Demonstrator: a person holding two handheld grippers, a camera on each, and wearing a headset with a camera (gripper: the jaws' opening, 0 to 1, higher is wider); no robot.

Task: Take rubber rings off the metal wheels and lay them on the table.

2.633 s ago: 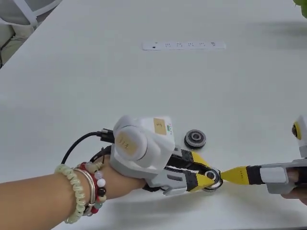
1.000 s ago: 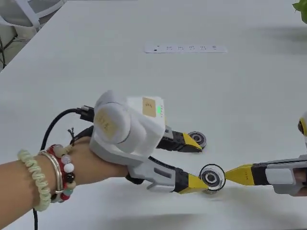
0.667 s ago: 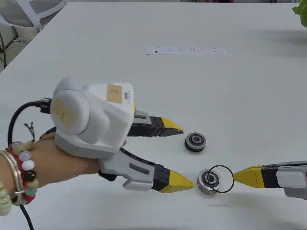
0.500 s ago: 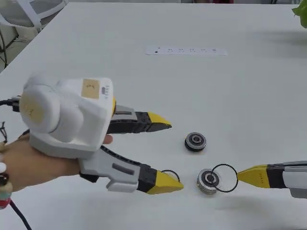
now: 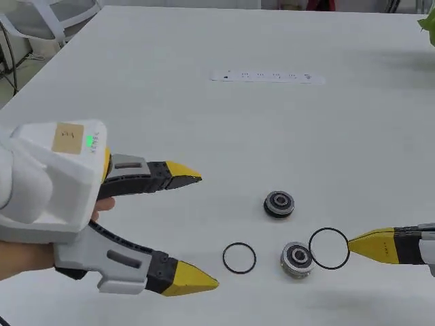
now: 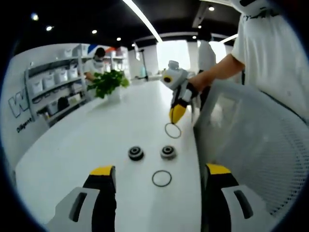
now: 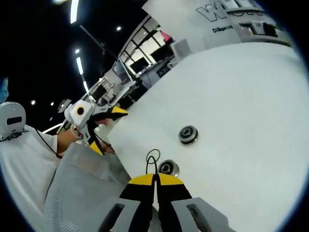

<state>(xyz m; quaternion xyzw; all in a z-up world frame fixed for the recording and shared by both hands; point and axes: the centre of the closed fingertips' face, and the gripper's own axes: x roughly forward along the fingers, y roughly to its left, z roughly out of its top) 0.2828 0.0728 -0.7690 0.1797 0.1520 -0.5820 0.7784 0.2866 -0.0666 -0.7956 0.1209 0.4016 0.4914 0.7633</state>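
Right gripper (image 5: 353, 245) pinches a thin rubber ring (image 5: 311, 246) by its edge, just beside the bare metal wheel (image 5: 297, 259); left gripper (image 5: 204, 231) gapes empty. Light, floppy: a rim pinch likely suffices

The left gripper (image 5: 204, 231) hangs wide open over the white table (image 5: 204, 102), with a loose rubber ring (image 5: 224, 259) lying near its lower tip. The right gripper (image 5: 353, 246) pinches a second ring (image 5: 329, 229) just beside the nearer metal wheel (image 5: 297, 258). The farther wheel (image 5: 279, 204) sits apart from them.
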